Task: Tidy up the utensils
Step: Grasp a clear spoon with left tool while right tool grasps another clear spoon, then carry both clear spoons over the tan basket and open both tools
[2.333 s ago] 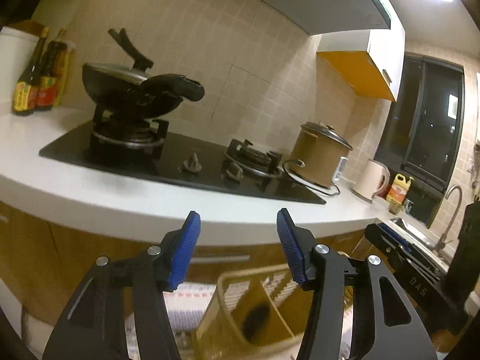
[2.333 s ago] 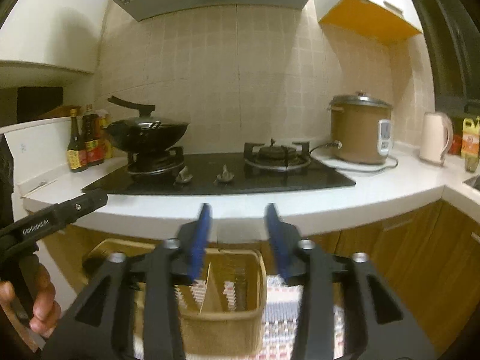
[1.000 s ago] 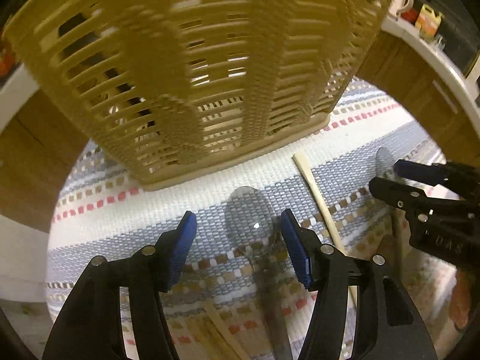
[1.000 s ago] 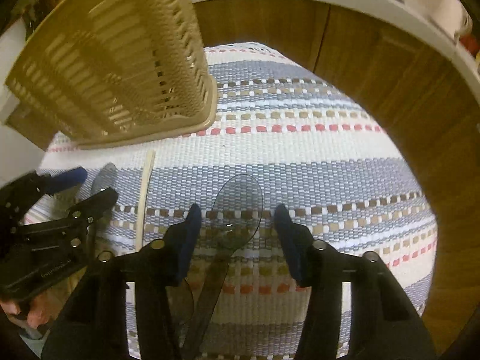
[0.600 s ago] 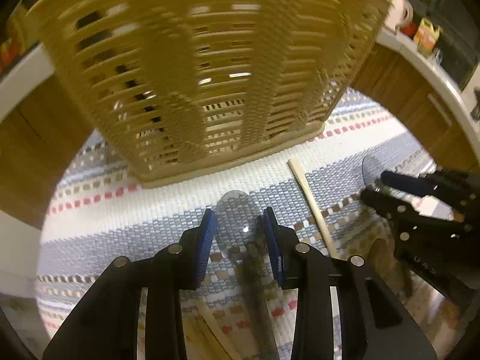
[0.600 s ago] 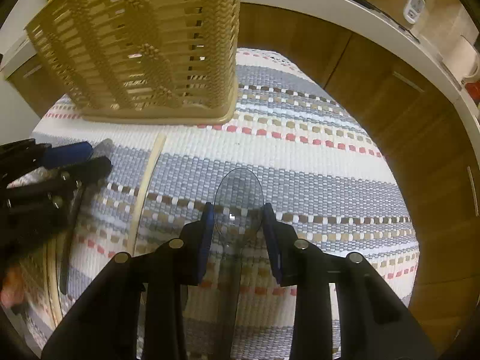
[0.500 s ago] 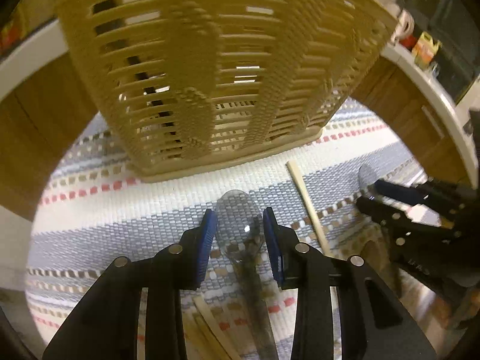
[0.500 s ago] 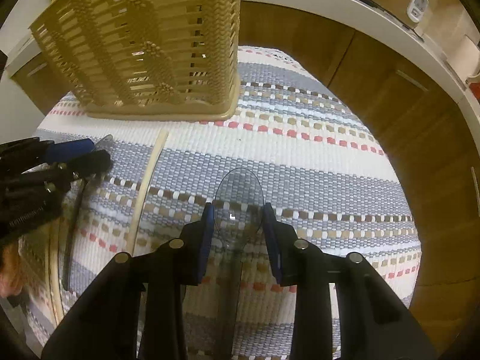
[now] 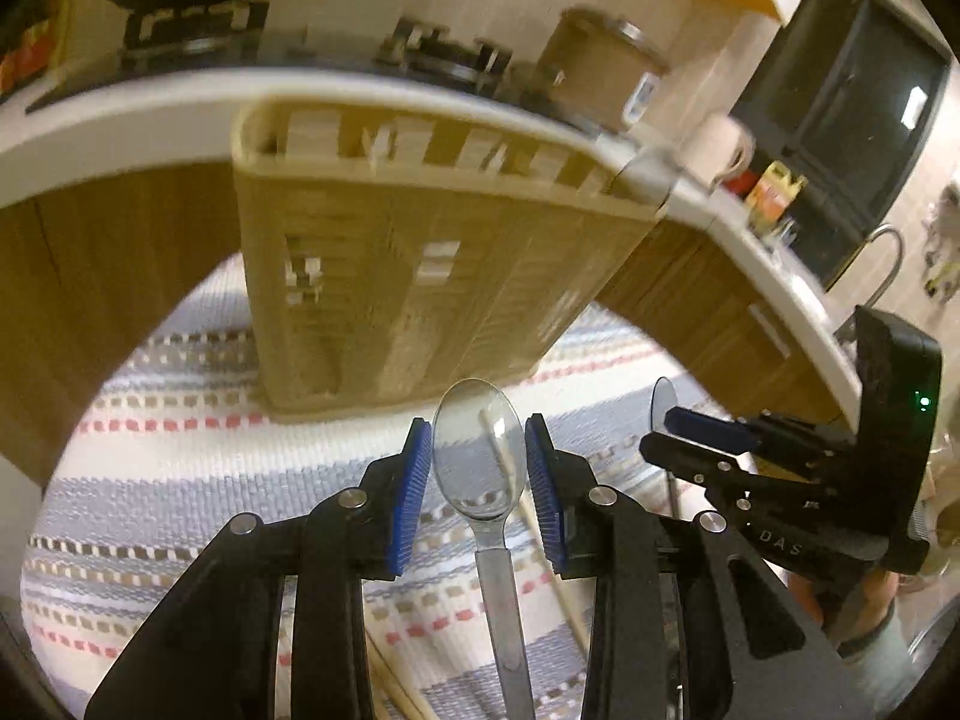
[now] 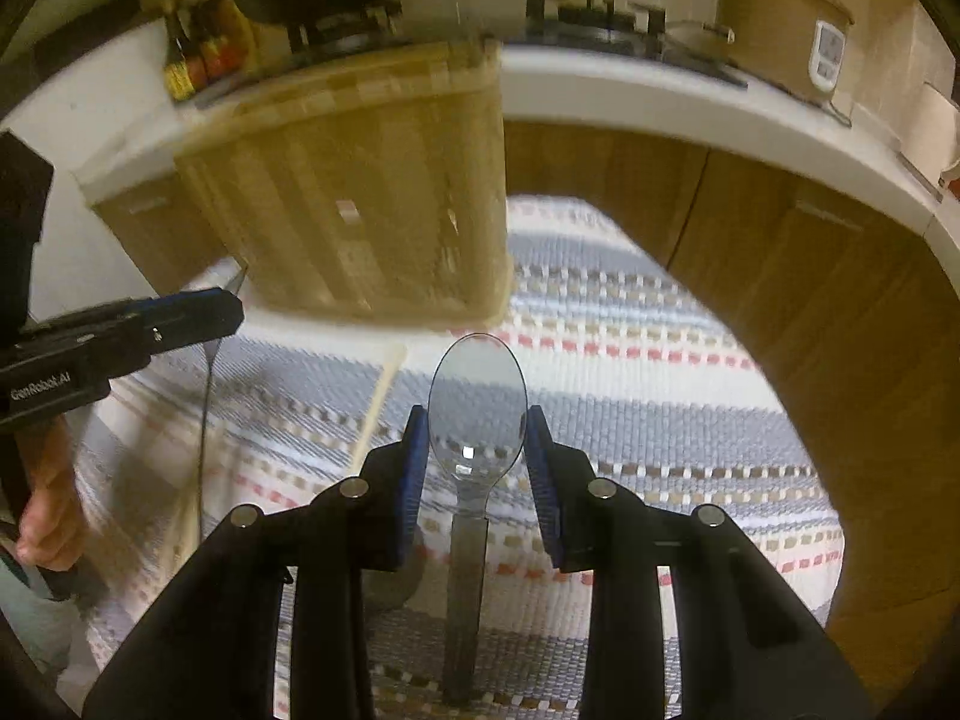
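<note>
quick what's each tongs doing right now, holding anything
left tongs: closed on a clear spoon, gripped at the bowl
right tongs: closed on a second clear spoon, also at the bowl

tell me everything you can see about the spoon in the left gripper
The spoon looks like clear, slightly smoky plastic: an oval bowl and a flat, straight handle running back toward the camera between the arms of the left gripper. The jaws are shut on the sides of the bowl, whose tip pokes out past the blue pads. It is lifted off the striped mat, pointing toward the tan slatted basket. Nothing else appears to touch it.
</note>
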`<state>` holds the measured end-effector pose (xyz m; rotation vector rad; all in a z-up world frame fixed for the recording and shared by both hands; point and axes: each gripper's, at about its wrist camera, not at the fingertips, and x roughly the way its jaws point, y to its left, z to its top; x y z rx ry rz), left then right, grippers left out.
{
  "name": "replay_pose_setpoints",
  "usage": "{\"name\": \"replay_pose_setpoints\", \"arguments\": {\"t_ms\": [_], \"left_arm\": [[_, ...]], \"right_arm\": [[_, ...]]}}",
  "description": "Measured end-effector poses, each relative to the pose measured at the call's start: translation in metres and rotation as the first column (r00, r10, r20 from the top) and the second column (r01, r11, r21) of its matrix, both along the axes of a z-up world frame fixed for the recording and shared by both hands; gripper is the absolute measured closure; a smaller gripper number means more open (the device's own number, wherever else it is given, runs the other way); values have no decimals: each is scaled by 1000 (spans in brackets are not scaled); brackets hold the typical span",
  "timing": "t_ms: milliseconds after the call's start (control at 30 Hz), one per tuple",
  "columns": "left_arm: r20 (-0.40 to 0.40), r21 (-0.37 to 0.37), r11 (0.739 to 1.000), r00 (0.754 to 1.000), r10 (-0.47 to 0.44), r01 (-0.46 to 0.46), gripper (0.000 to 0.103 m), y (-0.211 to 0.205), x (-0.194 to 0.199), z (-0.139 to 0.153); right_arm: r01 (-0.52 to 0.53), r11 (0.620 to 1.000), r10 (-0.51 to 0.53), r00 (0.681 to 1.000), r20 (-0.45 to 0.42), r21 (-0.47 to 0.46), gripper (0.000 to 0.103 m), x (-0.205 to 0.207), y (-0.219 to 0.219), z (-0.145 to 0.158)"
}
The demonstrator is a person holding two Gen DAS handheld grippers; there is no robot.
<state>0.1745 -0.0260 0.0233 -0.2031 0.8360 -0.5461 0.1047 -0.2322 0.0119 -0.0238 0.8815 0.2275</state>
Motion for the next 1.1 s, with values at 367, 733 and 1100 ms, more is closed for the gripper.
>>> {"name": "replay_pose_setpoints", "arguments": {"t_ms": [367, 733, 1100], "left_arm": [[340, -144, 988, 935, 96, -49, 73, 38, -24, 102], [467, -222, 962, 849, 248, -159, 73, 46, 10, 149], [575, -134, 949, 758, 309, -285, 73, 25, 39, 144]], "right_arm": [[-15, 976, -29, 980, 198, 218, 74, 6, -5, 78], [-51, 945, -102, 892, 440, 324, 74, 24, -9, 154], [33, 965, -174, 818, 548, 259, 74, 61, 0, 149]]}}
